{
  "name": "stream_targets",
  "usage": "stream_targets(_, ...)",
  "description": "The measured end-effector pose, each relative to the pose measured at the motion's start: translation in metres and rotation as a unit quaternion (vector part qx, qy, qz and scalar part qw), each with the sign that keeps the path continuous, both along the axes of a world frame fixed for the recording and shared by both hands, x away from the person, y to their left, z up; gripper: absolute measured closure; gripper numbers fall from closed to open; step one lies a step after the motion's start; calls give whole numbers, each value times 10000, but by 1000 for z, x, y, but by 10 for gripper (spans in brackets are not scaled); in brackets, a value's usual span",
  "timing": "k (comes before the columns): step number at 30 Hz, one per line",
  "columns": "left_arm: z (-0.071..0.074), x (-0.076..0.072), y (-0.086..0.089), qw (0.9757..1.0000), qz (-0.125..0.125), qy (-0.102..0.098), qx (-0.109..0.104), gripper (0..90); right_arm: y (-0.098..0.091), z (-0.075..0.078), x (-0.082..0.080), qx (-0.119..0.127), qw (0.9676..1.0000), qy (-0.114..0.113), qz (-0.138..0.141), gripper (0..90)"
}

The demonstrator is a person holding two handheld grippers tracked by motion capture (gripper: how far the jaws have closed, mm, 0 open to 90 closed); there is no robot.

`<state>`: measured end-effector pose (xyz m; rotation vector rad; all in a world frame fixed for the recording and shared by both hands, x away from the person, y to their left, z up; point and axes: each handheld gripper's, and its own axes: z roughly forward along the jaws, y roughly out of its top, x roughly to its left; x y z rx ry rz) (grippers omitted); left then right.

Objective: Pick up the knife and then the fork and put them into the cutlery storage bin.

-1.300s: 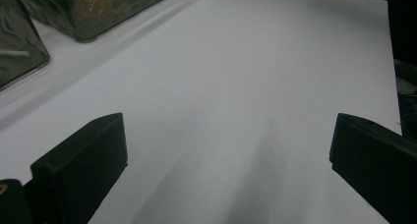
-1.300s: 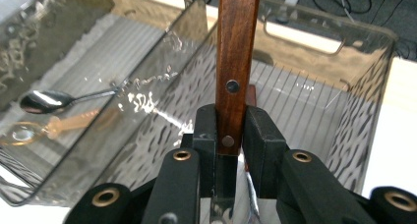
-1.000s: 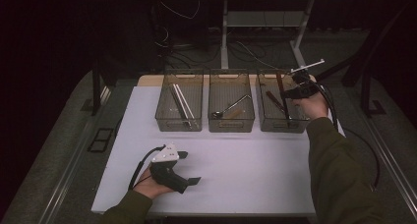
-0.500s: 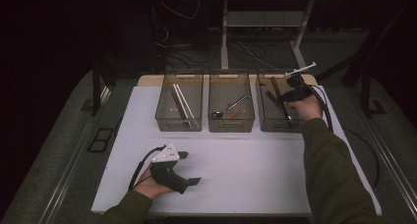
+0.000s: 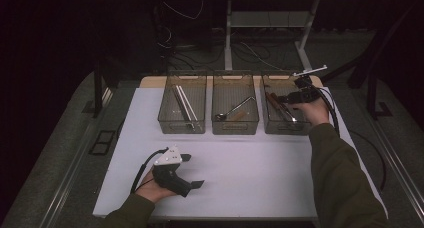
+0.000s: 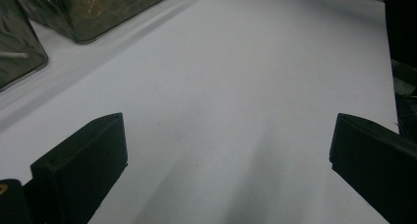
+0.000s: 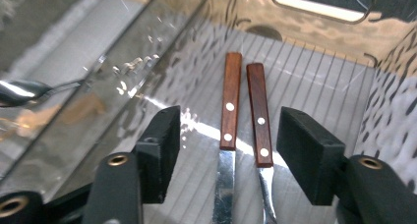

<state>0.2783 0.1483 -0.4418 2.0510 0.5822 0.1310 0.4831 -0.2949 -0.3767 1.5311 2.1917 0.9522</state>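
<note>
Right gripper view: right gripper (image 7: 228, 150) fingers just opened, spread above two knives (image 7: 230, 106), not touching.

My right gripper (image 7: 228, 155) black, brass screws. Two knives (image 7: 246, 111): reddish-brown wood handles, silver rivets, steel blades. Bin (image 7: 314, 81) clear smoky, ribbed floor. Spoon (image 7: 29, 92) silver. Table (image 5: 260, 163) white. My sleeves (image 5: 340, 183) olive green. Left gripper (image 5: 176, 174) black, grey plate.

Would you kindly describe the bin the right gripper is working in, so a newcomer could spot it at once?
On the white table, three clear bins stand in a row along the far edge. Take the rightmost bin, under the right gripper. Unlike its neighbours, it holds two wooden-handled knives lying side by side.
</note>
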Motion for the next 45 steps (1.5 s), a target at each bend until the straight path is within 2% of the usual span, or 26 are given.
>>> stream_targets(2,0,0,0,10000,30,2,-21,0,-3,1,-4,103,9999,-57,7,370)
stream_targets(4,0,0,1,10000,37,0,-25,0,-2,1,-8,-17,9999,-103,-10,321)
stream_targets(5,0,0,1,10000,43,-1,-21,0,-3,1,-10,-128,9998,-137,56,304)
stream_targets(6,0,1,1,10000,35,-8,3,0,-3,1,-13,-138,9998,-144,96,284)
stream_targets(13,0,2,1,10000,40,-22,10,0,-7,5,-32,196,9980,-549,258,198)
stream_targets(20,-1,3,1,9999,111,-2,5,0,-10,13,-55,481,9945,-850,371,191)
stream_targets(24,-1,4,3,9999,147,4,-19,0,-11,13,-67,460,9930,-965,497,190)
stream_targets(29,0,4,5,9997,215,34,-55,0,-9,12,-84,552,9908,-1061,635,189)
stream_targets(40,0,3,5,9998,196,28,-1,0,1,-5,-122,646,9836,-1220,1159,183)
stream_targets(45,0,3,5,9998,182,13,6,0,3,-12,-138,763,9813,-1233,1268,183)
